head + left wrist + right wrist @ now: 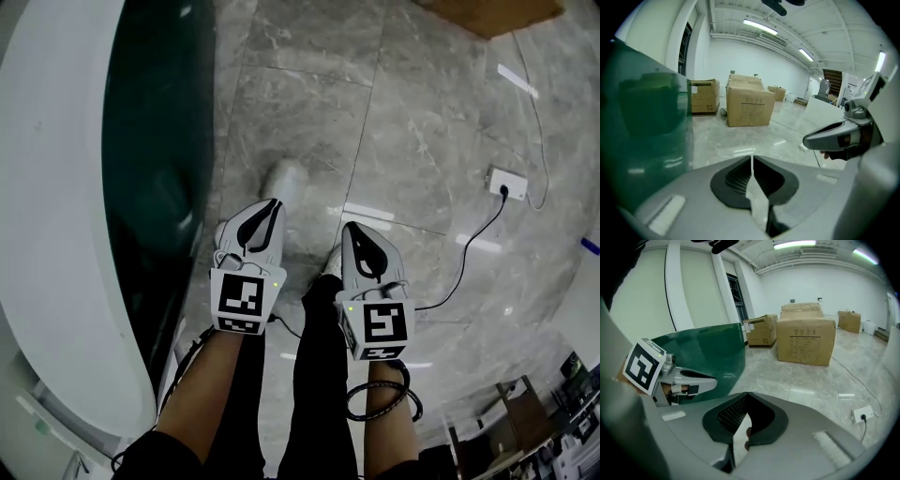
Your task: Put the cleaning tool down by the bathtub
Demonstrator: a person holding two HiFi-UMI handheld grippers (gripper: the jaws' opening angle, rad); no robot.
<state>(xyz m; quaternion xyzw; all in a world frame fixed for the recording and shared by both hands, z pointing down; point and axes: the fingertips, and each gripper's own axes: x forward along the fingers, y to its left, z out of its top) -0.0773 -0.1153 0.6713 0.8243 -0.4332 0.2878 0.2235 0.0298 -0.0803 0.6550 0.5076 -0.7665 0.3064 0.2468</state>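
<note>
Pale object, too blurred to tell if it is the cleaning tool, lies on the marble floor just beside the bathtub, ahead of the left gripper. Tub white-rimmed, dark green within. Left gripper and right gripper both clenched tip to tip, gripping nothing. Socket block with cable lies off right. Cardboard boxes stand well beyond.
</note>
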